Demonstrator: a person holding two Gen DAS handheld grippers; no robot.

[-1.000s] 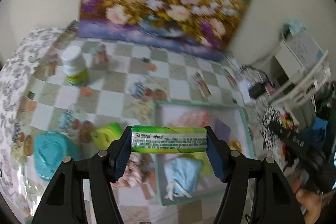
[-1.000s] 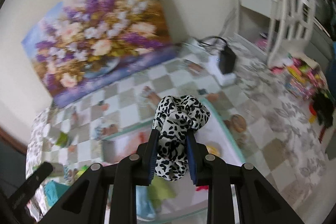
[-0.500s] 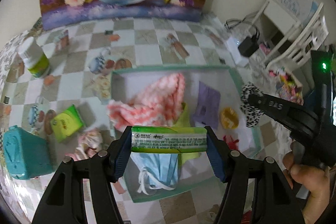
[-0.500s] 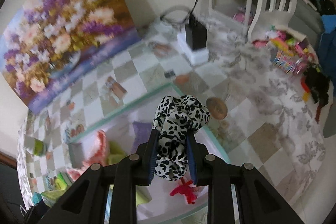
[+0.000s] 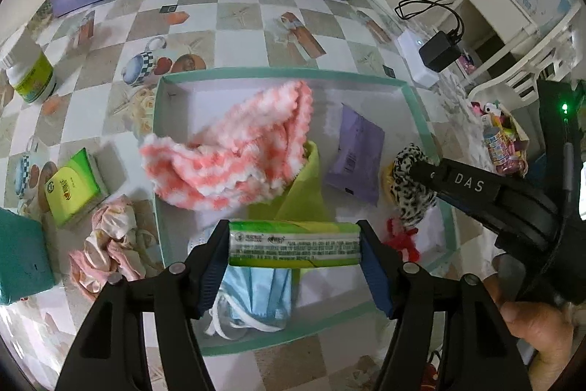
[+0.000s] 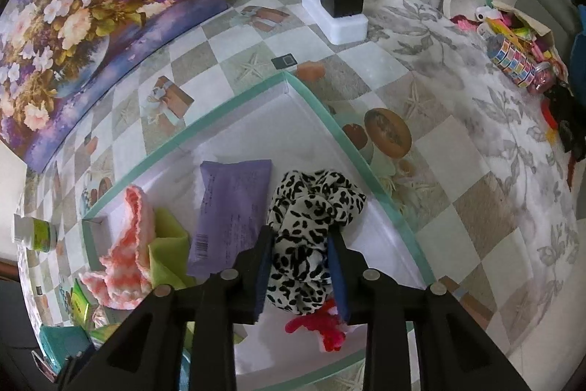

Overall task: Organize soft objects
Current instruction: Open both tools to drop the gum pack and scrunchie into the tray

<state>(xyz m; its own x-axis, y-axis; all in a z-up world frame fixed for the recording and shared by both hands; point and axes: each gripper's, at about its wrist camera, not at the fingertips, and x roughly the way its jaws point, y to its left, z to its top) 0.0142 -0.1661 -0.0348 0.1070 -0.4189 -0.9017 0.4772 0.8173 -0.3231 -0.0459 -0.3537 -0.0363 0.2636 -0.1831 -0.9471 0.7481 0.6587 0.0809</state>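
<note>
The right tongs [image 6: 299, 266], jaws just easing apart, seemingly barely pinch the leopard-print fabric scrunchie [image 6: 311, 226]; it could snag while dropping into the teal-rimmed tray [image 6: 384, 196]. The left tongs [image 5: 294, 244] clamp a green tissue pack [image 5: 294, 244].

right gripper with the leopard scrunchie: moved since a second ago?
Yes. The right gripper came down over the green-rimmed tray; its jaws have just been opening, with the leopard scrunchie between them.

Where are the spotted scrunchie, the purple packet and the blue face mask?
spotted scrunchie [image 6: 311, 207], right wrist view, on its bunched top.
purple packet [image 6: 230, 204], right wrist view, on its flat middle.
blue face mask [image 5: 256, 292], left wrist view, on its pleated front.
</note>
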